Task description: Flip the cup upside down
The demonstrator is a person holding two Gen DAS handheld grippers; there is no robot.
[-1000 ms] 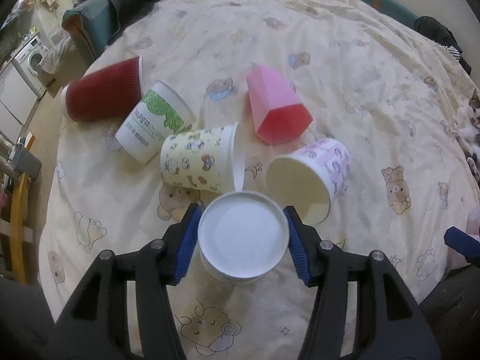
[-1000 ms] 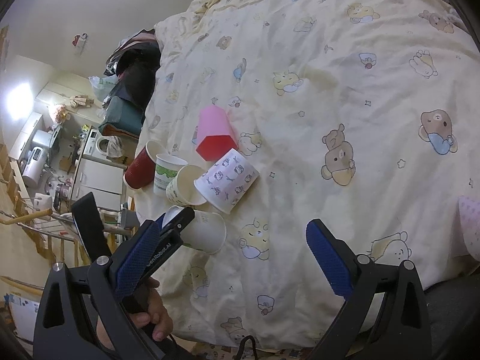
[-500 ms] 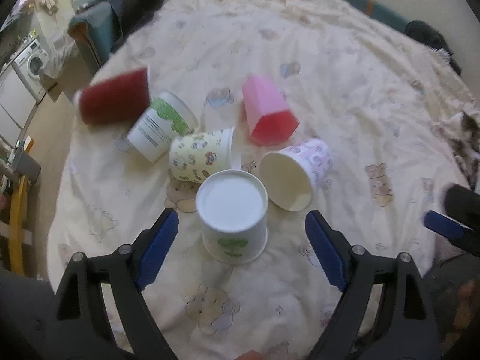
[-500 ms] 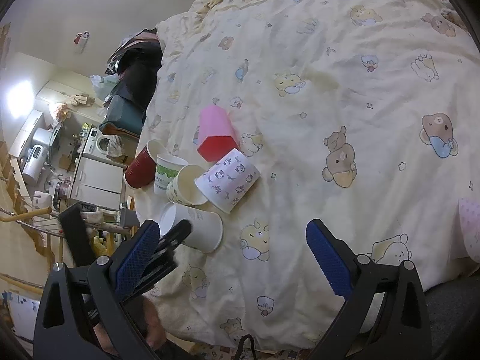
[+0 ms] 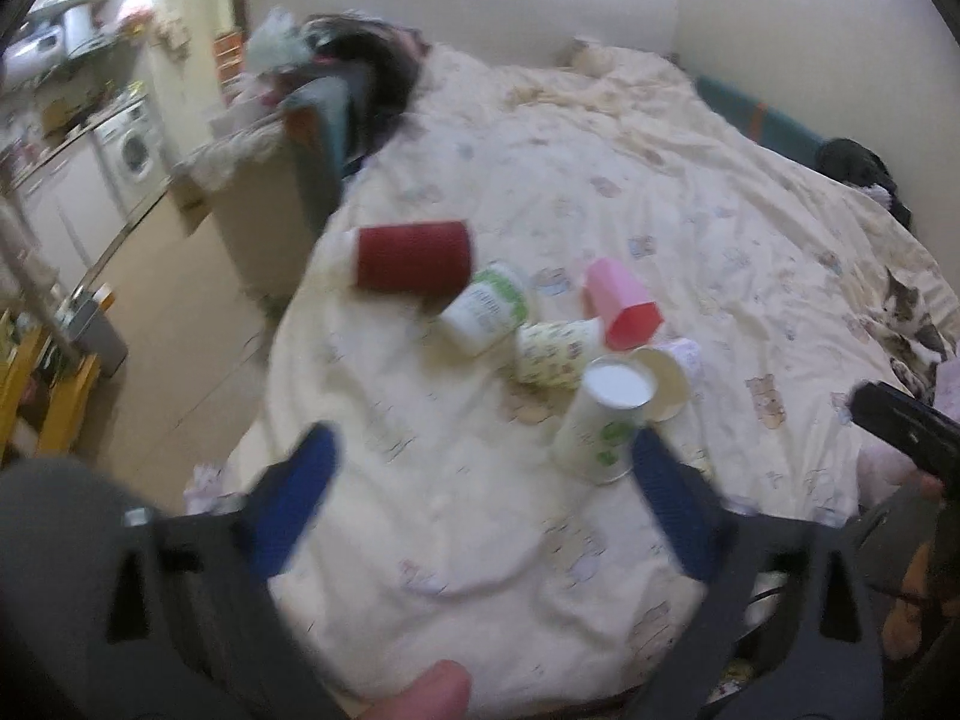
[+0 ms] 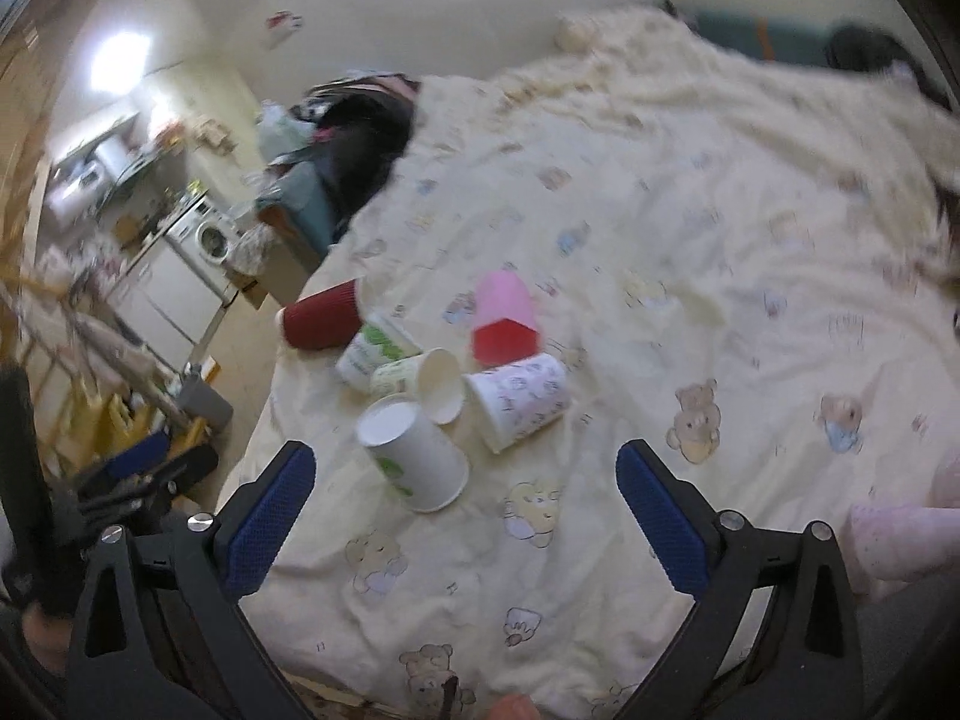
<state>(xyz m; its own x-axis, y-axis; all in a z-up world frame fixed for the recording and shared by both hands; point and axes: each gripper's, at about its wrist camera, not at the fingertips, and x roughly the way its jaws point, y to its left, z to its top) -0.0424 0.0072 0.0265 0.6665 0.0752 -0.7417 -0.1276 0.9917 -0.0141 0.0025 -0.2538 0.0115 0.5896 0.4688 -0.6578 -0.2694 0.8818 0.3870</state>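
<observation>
A white paper cup with green print (image 5: 603, 423) (image 6: 414, 456) stands upside down on the bedspread, base up, nearest the bed's front edge. My left gripper (image 5: 480, 510) is open and empty, pulled back and to the left of it. My right gripper (image 6: 462, 516) is open and empty, near the bed's front edge, with the cup just beyond its left finger. Both views are blurred.
Several cups lie on their sides behind it: a red ribbed cup (image 5: 411, 264), a white-green cup (image 5: 489, 309), a yellow cartoon cup (image 5: 555, 351), a pink cup (image 5: 621, 303) and a white-purple cup (image 6: 519, 402). The bed edge drops to the floor at left. A cat (image 5: 906, 318) lies at right.
My left gripper let go of the white-green cup, opened wide and drew back and left. The cup now stands upside down on the bed. My right gripper moved and turned toward the cups.
</observation>
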